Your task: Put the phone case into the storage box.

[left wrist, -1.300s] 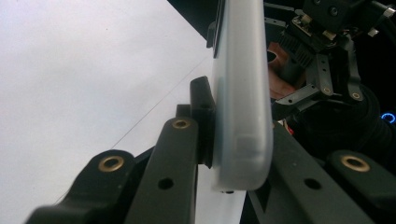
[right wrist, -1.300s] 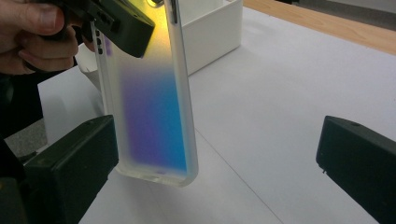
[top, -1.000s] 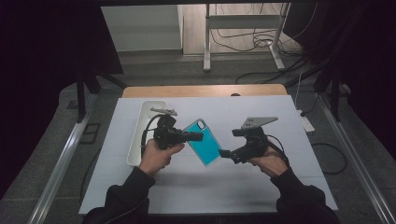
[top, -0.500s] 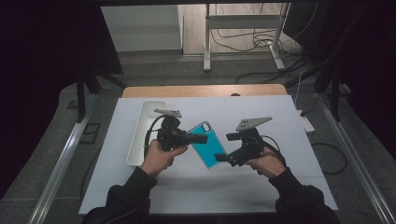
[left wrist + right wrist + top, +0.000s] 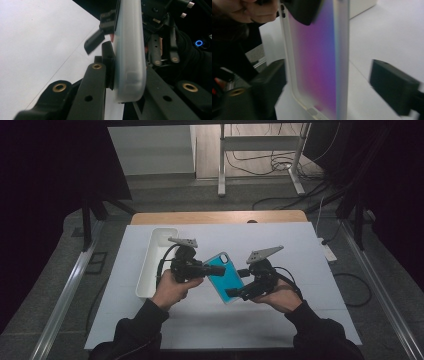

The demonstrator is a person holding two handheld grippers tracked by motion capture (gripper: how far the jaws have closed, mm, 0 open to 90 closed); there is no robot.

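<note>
- Left gripper [image 5: 220, 269] is clamped on the upper end of a phone case [image 5: 224, 277]; its own view shows the pads pressed hard against both faces of the case [image 5: 130, 50], with almost no gap left between the jaws.
- Right gripper [image 5: 235, 293] has come to the lower end of the case, and its jaws have just been closing. In its own view the case [image 5: 317, 62] stands between the two pads [image 5: 395, 87], yet a clear gap shows on one side, so they do not pinch it for now.
- Teal on the side facing the high view, the case is held in the air above the white surface [image 5: 300, 250], tilted, between the two hands and just right of the white tray [image 5: 150, 270].
- Holding it aloft by one end keeps the other end free, so my reading is that a handover or a two-handed hold is being set up.
- Seen edge-on from each gripper, the case lines up well for a grip across its thin sides.
- Next step, as I judge it: the right jaws finish closing before the left lets go.
</note>
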